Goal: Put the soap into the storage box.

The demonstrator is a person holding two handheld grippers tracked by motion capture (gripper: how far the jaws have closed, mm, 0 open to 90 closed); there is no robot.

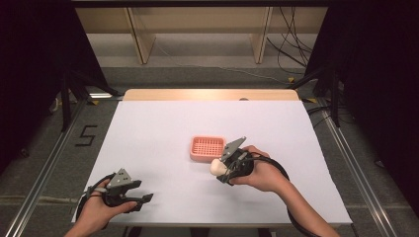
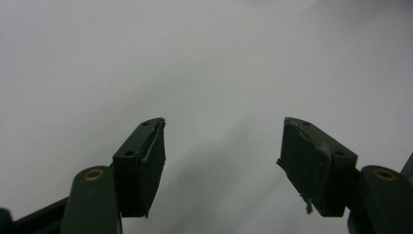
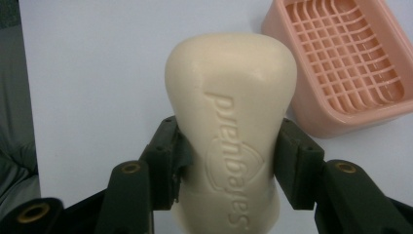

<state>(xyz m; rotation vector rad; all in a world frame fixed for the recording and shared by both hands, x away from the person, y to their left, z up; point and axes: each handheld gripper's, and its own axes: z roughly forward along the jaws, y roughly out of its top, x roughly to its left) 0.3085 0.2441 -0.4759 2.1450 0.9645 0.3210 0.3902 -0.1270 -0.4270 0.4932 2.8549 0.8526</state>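
The right claw (image 3: 226,161) is clamped on a cream soap bar (image 3: 231,122), held up just beside the pink soap dish (image 3: 311,109). The bar's lower end is cut off at the frame edge, and from above the hand hides most of it. The left claw (image 2: 221,165) sits spread apart over bare tabletop (image 2: 204,63), gripping nothing

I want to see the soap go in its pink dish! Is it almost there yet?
Almost. Done: the right gripper has picked up the soap bar, its jaws pressing on both sides. In hand: the soap is held just beside the pink soap dish, whose grid floor has nothing on it. Left: bring the soap over the dish and let go. The left gripper waits open over bare table.
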